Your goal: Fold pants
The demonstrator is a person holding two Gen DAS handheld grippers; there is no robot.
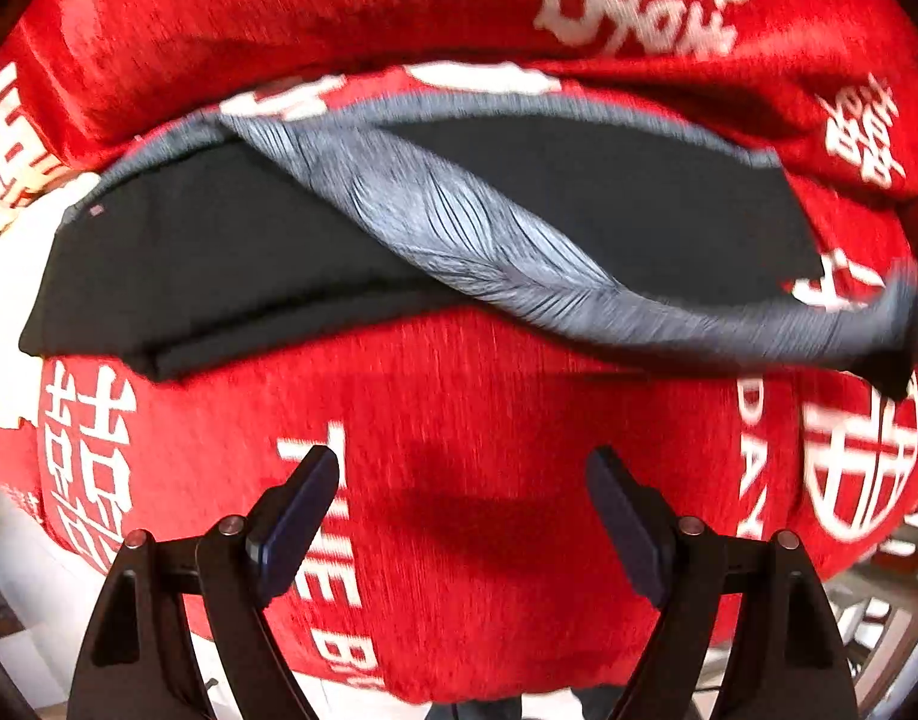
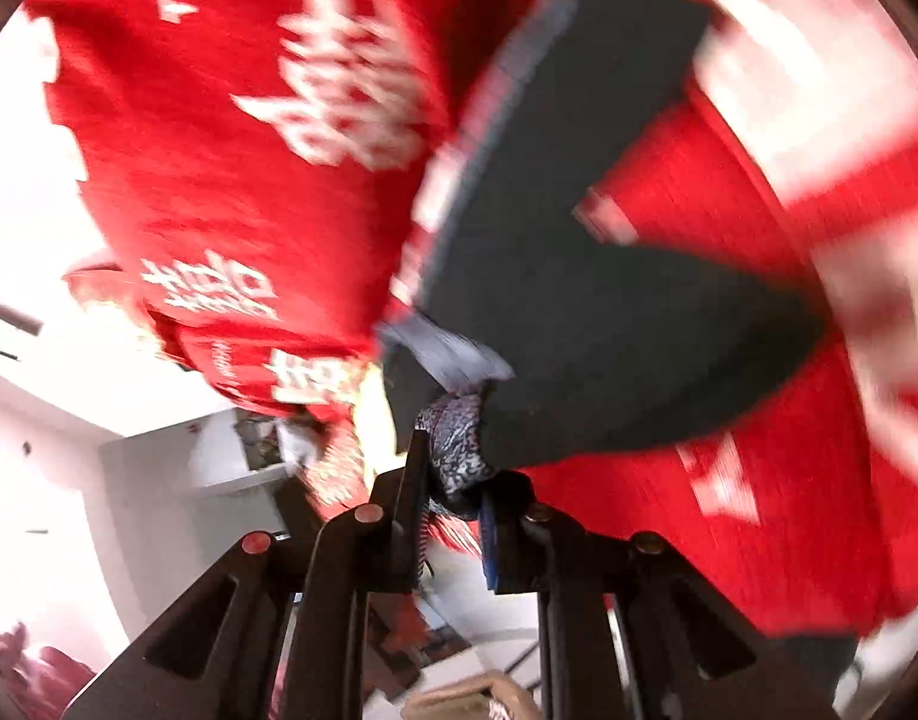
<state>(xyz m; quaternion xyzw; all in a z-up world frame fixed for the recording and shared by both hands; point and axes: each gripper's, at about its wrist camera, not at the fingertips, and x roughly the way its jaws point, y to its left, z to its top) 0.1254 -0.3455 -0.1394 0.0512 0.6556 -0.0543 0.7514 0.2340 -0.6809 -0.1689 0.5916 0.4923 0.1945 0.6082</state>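
Observation:
Black pants with a grey elastic waistband lie on a red cloth with white characters. The waistband is pulled up and stretched toward the right edge of the left wrist view. My left gripper is open and empty, hovering over the red cloth in front of the pants. In the right wrist view my right gripper is shut on the grey waistband and lifts it; the black pants hang from it, blurred by motion.
The red cloth covers the whole work surface and drapes over its edges. Beyond it, white walls and a floor show at the left in the right wrist view. A tan object lies below.

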